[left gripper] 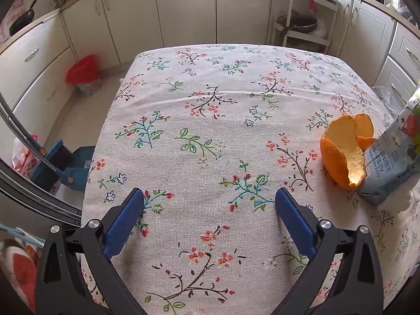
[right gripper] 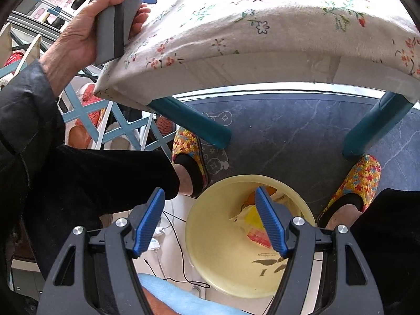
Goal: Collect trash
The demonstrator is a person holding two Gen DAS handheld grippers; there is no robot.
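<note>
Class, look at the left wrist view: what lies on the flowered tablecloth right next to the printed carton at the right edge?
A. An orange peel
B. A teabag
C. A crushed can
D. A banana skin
A: an orange peel, curled open with its pale inside showing, sits on the tablecloth against the carton; no banana skin, can or teabag is on the cloth.

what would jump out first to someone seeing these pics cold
The bright orange peel on the flowered tablecloth, right side, touching a crumpled milk carton. Then the pale yellow bin on the floor below the table, trash already inside, under the right tongs, which are open and empty.
</note>
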